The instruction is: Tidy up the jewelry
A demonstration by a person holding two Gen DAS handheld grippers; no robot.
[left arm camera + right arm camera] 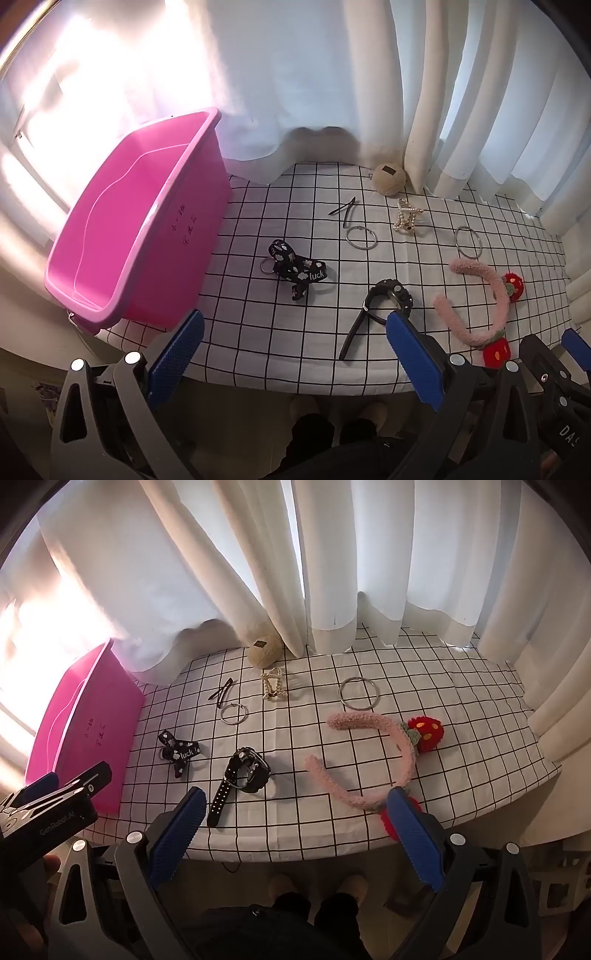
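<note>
An empty pink bin (140,229) (85,723) stands at the table's left end. On the checked cloth lie a black watch (384,299) (245,771), a black "luck" strap (295,271) (179,755), a fuzzy pink headband with red strawberries (484,302) (373,760), two silver bangles (361,238) (468,242) (360,694), a pearl clip (406,219) (272,688) and black hairpins (345,210) (221,694). My left gripper (295,326) hovers open over the near edge, nothing between its fingers. My right gripper (297,805) is open too, empty, near the headband's lower end.
A beige fuzzy ball-shaped clip (388,178) (264,649) rests at the back by white curtains (332,572) that hang onto the table. The table's front edge (295,389) lies just below the grippers. A person's feet (317,886) show on the floor beneath.
</note>
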